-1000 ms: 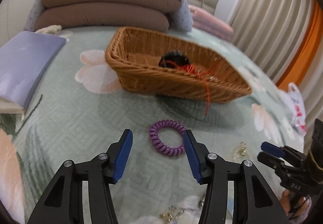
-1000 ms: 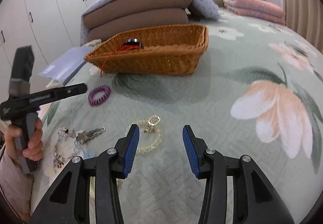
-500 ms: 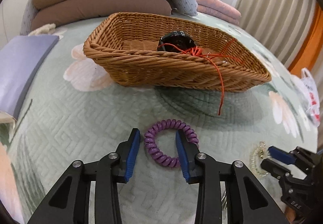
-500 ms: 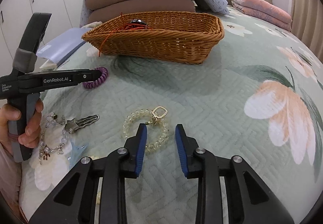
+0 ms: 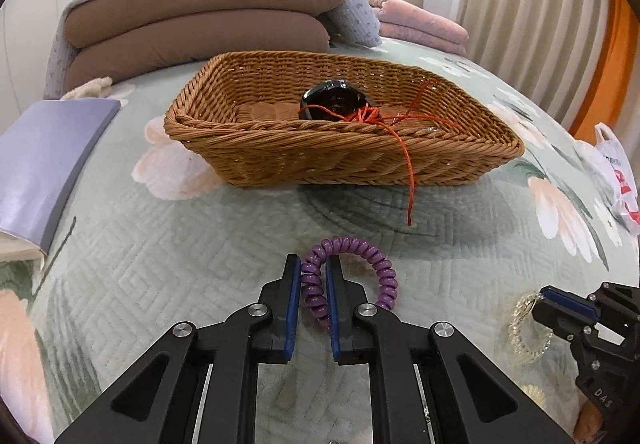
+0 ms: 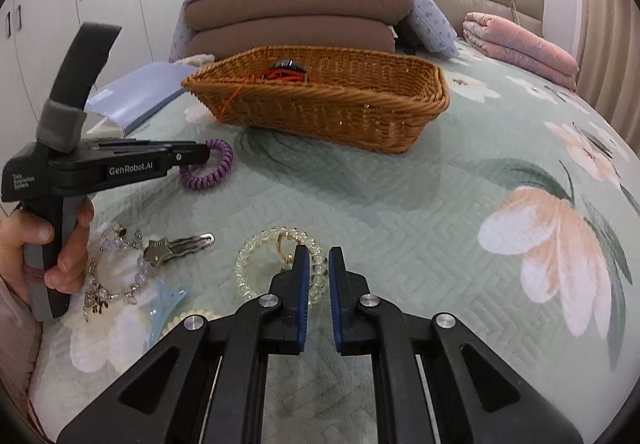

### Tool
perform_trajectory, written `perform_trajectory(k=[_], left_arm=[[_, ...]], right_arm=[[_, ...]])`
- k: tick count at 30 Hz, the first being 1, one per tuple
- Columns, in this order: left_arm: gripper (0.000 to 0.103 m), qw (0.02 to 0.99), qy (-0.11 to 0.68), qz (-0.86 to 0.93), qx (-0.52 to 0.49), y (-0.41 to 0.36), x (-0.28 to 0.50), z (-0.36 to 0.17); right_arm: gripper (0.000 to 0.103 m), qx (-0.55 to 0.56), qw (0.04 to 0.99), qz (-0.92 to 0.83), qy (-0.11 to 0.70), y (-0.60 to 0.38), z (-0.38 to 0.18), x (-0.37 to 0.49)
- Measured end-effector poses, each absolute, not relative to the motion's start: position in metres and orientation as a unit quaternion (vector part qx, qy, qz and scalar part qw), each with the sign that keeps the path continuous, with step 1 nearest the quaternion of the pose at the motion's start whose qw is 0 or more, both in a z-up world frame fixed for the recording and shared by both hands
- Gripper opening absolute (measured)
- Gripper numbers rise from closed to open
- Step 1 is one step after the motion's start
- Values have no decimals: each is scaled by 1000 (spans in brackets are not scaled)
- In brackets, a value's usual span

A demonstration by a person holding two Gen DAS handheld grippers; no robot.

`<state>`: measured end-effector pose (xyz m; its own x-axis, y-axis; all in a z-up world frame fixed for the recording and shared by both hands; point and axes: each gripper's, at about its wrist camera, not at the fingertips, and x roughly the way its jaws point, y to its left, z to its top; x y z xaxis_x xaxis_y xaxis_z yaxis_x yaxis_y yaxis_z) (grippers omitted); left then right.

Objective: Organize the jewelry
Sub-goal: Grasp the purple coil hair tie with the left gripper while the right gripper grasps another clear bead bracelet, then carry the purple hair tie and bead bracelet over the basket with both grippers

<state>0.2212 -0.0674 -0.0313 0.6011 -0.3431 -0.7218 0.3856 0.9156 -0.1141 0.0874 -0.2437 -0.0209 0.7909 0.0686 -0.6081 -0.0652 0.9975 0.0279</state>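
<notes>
Left tongs (image 5: 312, 270) clamped on purple coil bracelet (image 5: 352, 276) on the bedspread just before the wicker basket (image 5: 340, 124), right tongs (image 6: 318, 260) clamped on clear bead bracelet (image 6: 276, 264), nearer than the basket.

Your left gripper (image 5: 313, 276) and right gripper (image 6: 318, 264): both low, level, fingers nearly closed, each pinching a bracelet.

Your two grippers are black with silver screws and blue-padded fingers (image 5: 291, 296), white "GenRobot.AI" lettering, grey handle, bare-skinned left hand (image 6: 52, 244) beneath.
</notes>
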Motion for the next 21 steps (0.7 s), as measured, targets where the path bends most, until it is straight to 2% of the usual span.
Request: perform_trajectory(k=[21], left_arm=[[12, 901, 375, -215, 13, -63, 214, -22]], right_arm=[[11, 37, 954, 47, 294, -254, -12, 80]])
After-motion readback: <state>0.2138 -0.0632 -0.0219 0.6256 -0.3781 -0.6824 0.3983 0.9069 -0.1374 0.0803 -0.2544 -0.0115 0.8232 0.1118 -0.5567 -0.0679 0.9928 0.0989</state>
